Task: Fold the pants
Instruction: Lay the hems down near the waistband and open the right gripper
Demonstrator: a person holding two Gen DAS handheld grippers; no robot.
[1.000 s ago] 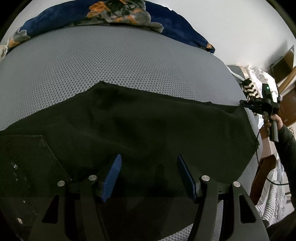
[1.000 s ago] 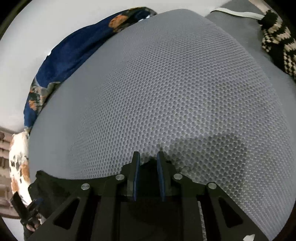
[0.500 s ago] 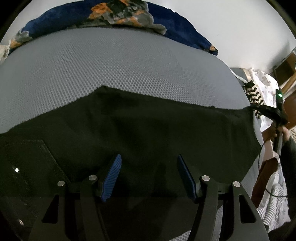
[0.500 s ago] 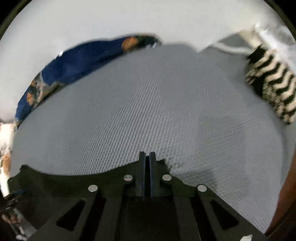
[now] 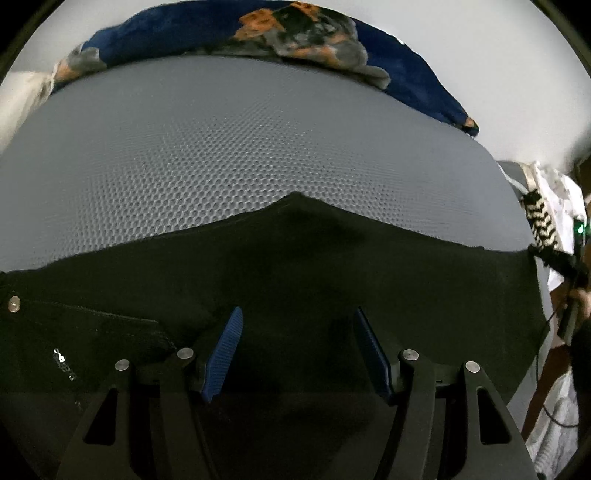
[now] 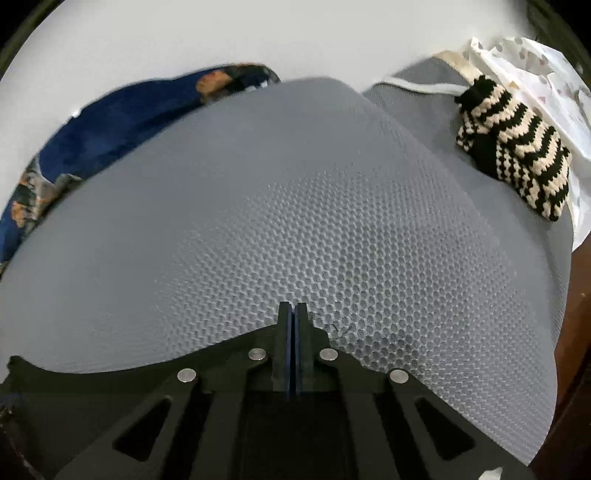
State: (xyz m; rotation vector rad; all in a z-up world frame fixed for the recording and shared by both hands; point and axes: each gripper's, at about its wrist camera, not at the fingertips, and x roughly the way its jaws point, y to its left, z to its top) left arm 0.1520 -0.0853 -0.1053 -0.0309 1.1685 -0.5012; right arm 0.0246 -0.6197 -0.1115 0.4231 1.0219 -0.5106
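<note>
1. Pants [image 5: 295,280], black, lie spread on the grey mesh mattress [image 5: 229,155], covering its near part; their far edge rises to a small peak near the middle.
2. Left gripper [image 5: 297,347] hangs over the pants with its blue pads [image 5: 225,350] apart; nothing is pinched between them.
3. Right gripper [image 6: 292,332] has its jaws pressed together on the pants' edge [image 6: 110,365], where the black cloth meets the mesh. In the left view it sits at the pants' far right corner [image 5: 554,260], with a hand [image 5: 581,299] behind it.
4. A metal button [image 5: 14,305] shows on the pants at the far left, with a stitched pocket line beside it.
5. A blue patterned blanket [image 5: 280,33] is bunched along the mattress's far edge against the white wall.
6. A black-and-cream knit piece [image 6: 513,147] lies at the mattress's right end, beside white printed cloth [image 6: 535,70].
</note>
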